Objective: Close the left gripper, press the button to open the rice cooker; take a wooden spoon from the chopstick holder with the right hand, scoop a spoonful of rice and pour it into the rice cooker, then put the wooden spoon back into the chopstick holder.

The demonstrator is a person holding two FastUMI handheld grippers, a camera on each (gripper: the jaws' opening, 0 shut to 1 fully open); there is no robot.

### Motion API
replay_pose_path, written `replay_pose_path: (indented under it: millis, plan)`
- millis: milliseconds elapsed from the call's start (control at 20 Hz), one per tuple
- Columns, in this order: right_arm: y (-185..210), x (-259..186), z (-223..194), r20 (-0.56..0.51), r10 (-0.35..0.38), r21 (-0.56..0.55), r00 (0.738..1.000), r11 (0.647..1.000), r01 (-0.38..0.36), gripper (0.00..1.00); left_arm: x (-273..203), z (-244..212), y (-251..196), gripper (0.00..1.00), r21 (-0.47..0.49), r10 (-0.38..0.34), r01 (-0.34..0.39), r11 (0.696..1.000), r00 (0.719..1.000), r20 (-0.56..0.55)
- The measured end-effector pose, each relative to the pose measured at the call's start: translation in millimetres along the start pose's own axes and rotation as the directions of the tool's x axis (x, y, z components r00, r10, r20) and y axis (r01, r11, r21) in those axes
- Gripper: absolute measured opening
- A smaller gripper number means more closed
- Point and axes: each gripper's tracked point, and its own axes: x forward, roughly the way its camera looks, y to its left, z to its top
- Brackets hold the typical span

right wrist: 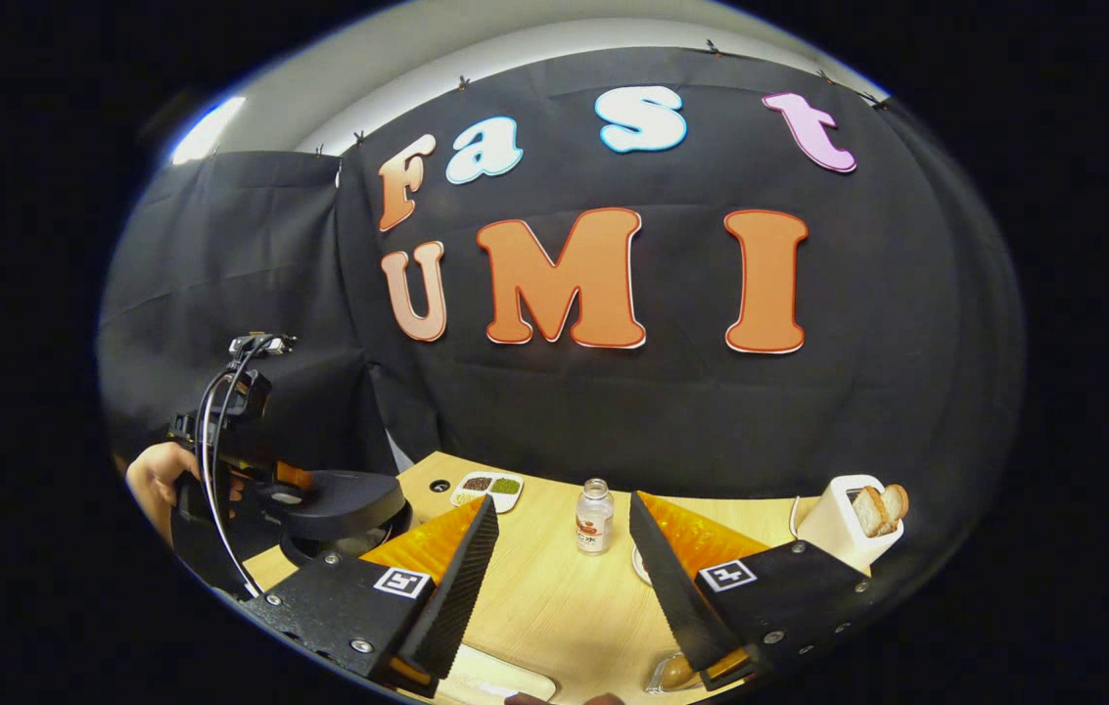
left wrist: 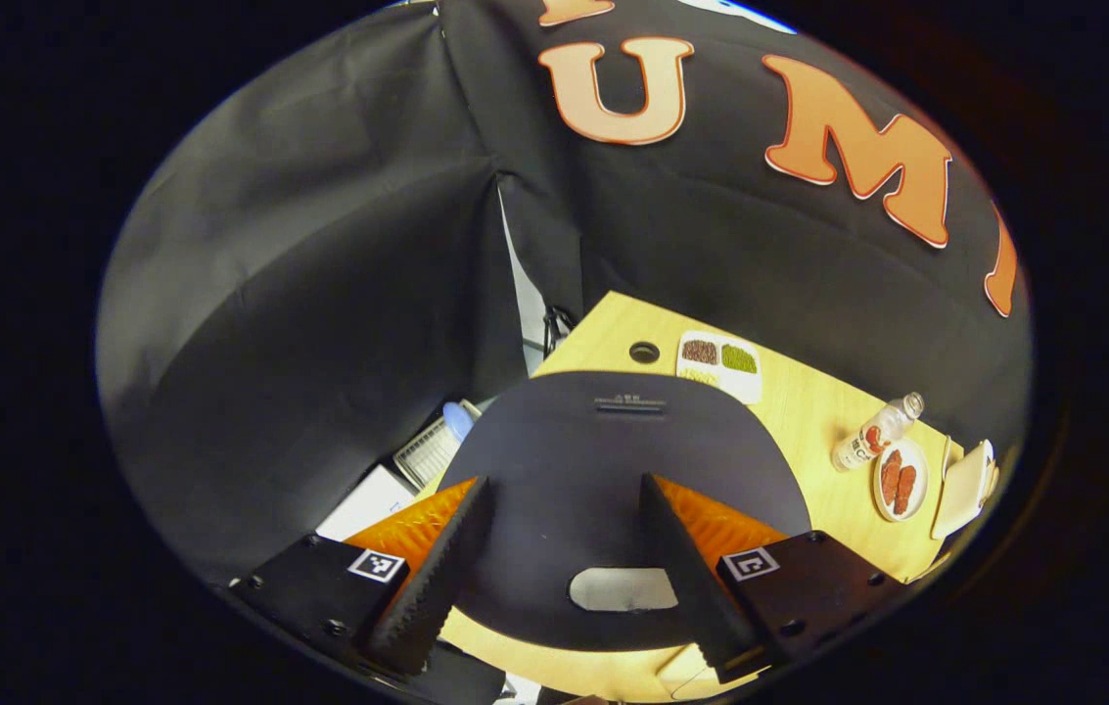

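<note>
Left gripper [left wrist: 564,548]: two wedge-shaped fingers with serrated inner edges, each on a black block carrying screws and a small square black-and-white marker. Right gripper [right wrist: 559,558]: same build, screws along the block edges. In the right gripper view, the left gripper's black body carries looping black and white cables; a hand [right wrist: 158,480] grips it.

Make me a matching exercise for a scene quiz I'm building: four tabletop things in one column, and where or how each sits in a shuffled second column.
Things:
1. rice cooker lid
2. toaster
3. clear bottle
4. divided dish of grains

Places or states:
A. stands upright near the table's middle
B. holds bread slices in its top
C. lies by the table's far edge
D. raised open, in front of the left gripper

Pairs: 1-D, 2-B, 3-A, 4-C
</note>
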Motion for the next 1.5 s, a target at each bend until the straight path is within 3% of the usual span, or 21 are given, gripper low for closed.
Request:
replay_pose_path:
  millis: [100, 150, 200, 300, 450, 550, 600, 850, 1000, 1150, 1200, 1500]
  plan:
    - [2, 1, -3, -0.005, 0.006, -0.011, 1.000, 1.000, -0.006, 0.85, 15, -25, 2, 1.00, -0.024, -0.018, 0.016, 1.000, 0.997, -0.075]
    - [3, 2, -3, -0.009, 0.007, -0.010, 1.000, 1.000, -0.007, 0.85, 20, -38, 3, 0.95, -0.037, -0.028, 0.024, 0.999, 0.992, -0.125]
    - [5, 2, -3, -0.011, 0.009, -0.007, 1.000, 1.000, -0.009, 0.85, 17, -29, 5, 0.96, -0.039, -0.029, 0.026, 0.999, 0.997, -0.077]
    - [7, 2, -3, -0.012, 0.012, -0.002, 1.000, 1.000, -0.012, 0.84, 21, -36, 2, 0.94, -0.033, -0.030, 0.027, 0.999, 0.995, -0.100]
    - [15, 4, -2, -0.013, 0.025, 0.000, 1.000, 1.000, -0.025, 0.85, 26, -35, 3, 1.00, -0.055, -0.017, 0.012, 0.998, 0.995, -0.094]
    - [20, 6, -4, -0.016, 0.036, -0.002, 0.999, 0.999, -0.036, 0.85, 25, -35, 4, 0.96, -0.055, -0.013, 0.008, 0.998, 0.996, -0.086]
    - [22, 5, -4, -0.017, 0.039, -0.006, 0.999, 0.999, -0.039, 0.85, 25, -35, 3, 1.00, -0.055, -0.013, 0.009, 0.998, 0.997, -0.079]
    - [34, 3, -1, -0.013, 0.051, -0.016, 0.999, 0.999, -0.052, 0.85, 18, -28, 2, 0.95, -0.042, -0.020, 0.020, 0.999, 1.000, 0.009]
    - [37, 2, 5, 0.007, 0.039, -0.031, 0.999, 0.999, -0.039, 0.85, -13, 6, -4, 0.96, -0.017, -0.058, 0.062, 0.998, 0.983, 0.174]
    - [38, 2, 18, 0.048, 0.002, -0.028, 0.999, 1.000, -0.001, 0.85, -61, 36, -21, 0.94, 0.033, -0.127, 0.124, 0.992, 0.930, 0.344]
    - [38, 1, 23, 0.065, -0.011, -0.030, 0.998, 0.999, 0.013, 0.85, -79, 44, -28, 0.98, 0.049, -0.161, 0.154, 0.987, 0.903, 0.398]
    - [37, -7, 55, 0.182, -0.107, -0.022, 0.978, 0.993, 0.113, 0.84, -180, 69, -58, 0.96, 0.174, -0.325, 0.278, 0.945, 0.711, 0.624]
